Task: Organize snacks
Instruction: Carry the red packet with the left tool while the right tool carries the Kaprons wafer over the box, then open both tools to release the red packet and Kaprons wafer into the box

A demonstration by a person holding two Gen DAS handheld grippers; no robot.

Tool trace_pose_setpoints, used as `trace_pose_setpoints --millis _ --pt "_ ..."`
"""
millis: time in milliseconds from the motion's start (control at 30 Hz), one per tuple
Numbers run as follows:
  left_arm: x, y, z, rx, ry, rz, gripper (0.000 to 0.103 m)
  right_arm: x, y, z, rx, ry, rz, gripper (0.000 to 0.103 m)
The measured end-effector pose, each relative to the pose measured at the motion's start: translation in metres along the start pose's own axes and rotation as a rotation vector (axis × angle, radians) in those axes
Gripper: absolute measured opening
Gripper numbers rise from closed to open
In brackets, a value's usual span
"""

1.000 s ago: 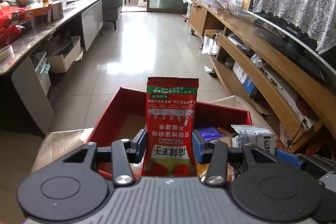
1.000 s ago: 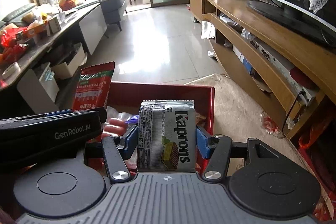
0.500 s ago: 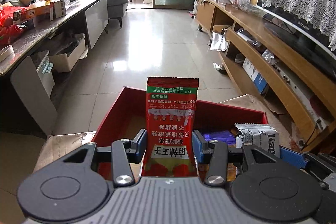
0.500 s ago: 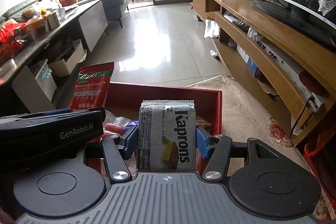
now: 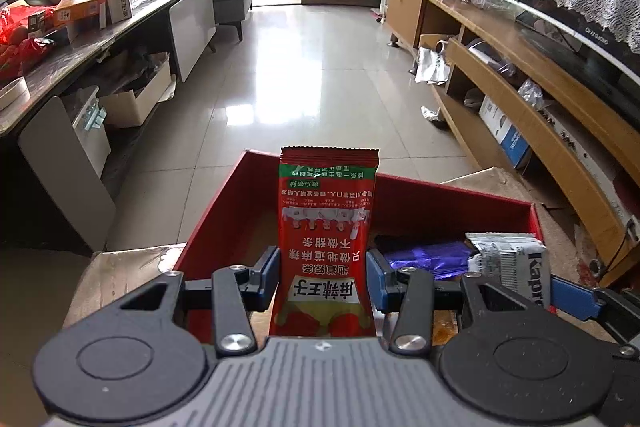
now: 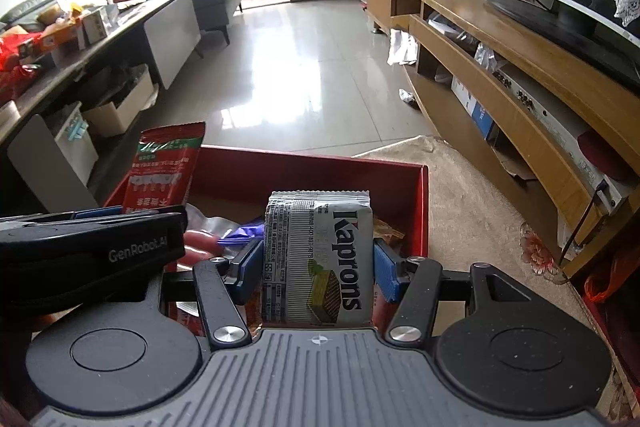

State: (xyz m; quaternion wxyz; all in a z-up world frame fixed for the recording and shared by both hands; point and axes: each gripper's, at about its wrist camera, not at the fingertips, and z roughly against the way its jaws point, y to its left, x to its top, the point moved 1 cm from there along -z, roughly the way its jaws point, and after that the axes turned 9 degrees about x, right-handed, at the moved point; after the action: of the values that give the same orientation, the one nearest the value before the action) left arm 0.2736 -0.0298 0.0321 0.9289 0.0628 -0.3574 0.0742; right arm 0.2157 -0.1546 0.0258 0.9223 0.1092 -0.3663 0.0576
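Note:
My left gripper (image 5: 323, 273) is shut on a red snack packet (image 5: 326, 239) with Chinese print, held upright over the left part of a red box (image 5: 452, 193). In the right wrist view my right gripper (image 6: 318, 263) is shut on a silver Kaprons wafer pack (image 6: 318, 255), held above the right part of the same red box (image 6: 320, 163). The wafer pack (image 5: 508, 261) also shows at the right of the left wrist view. Inside the box lie a purple wrapper (image 5: 428, 255) and sausage sticks (image 6: 200, 243). The left gripper's body (image 6: 92, 251) and its red packet (image 6: 164, 171) fill the left side.
The red box sits on a beige cloth (image 6: 472, 203) over a low surface above a tiled floor (image 5: 312, 67). A wooden TV bench (image 6: 520, 83) runs along the right. A cluttered dark counter (image 5: 80, 43) with boxes beneath lines the left.
Both grippers have sunk a little toward the red box with their packets still held. More of the box's far wall and inside shows now.

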Motion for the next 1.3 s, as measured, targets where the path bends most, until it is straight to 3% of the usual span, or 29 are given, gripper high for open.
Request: trace_pose_setpoints --millis 767,1300 --pt "-0.008 0.000 -0.023 0.048 0.050 -0.016 0.045 -0.004 -0.007 -0.020 -0.022 0.008 -0.018 0.065" --pt "-0.005 0.007 -0.011 0.048 0.030 0.007 0.051 0.001 -0.010 -0.010 -0.011 -0.024 -0.029 0.074"
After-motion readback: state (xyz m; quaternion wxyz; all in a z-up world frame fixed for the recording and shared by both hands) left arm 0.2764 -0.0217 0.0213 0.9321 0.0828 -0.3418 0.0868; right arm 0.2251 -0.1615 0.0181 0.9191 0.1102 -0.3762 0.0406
